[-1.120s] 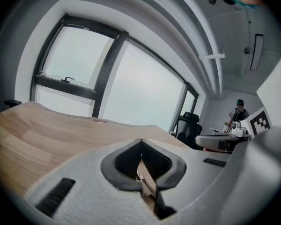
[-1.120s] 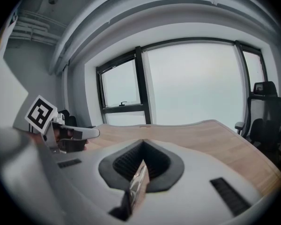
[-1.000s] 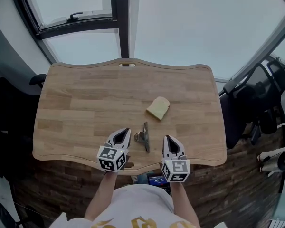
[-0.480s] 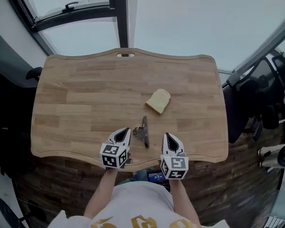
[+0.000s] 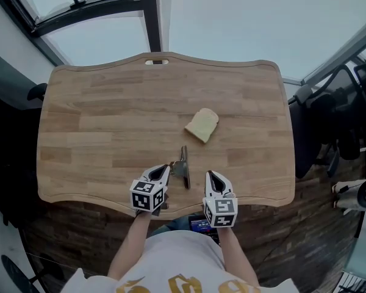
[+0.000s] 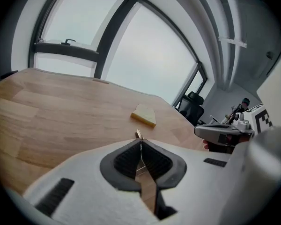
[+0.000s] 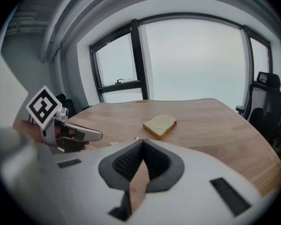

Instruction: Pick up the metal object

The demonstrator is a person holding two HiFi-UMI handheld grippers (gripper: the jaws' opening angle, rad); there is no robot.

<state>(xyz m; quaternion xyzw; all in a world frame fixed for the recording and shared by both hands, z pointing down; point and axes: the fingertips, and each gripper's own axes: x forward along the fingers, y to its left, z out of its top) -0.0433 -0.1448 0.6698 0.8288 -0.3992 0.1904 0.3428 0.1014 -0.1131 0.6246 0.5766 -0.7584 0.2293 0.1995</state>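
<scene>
The metal object (image 5: 183,168), a small grey clip-like piece with a thin bar, lies on the wooden table (image 5: 97,133) near its front edge. My left gripper (image 5: 165,168) sits just left of it, jaws shut and empty, and its tip almost touches the piece. In the left gripper view the metal object's end (image 6: 138,134) pokes out just past the closed left gripper (image 6: 140,142). My right gripper (image 5: 210,174) is to the right of the piece, apart from it. In its own view the right gripper (image 7: 142,143) has its pads together on nothing.
A slice of bread (image 5: 202,125) lies past the metal object toward the table's middle. Office chairs (image 5: 329,121) stand off the right edge and a dark chair (image 5: 12,163) off the left. Windows run behind the far edge.
Both grippers have sunk lower over the table's front edge. The left tip has closed in on the metal object. The piece and the bread have not moved.
</scene>
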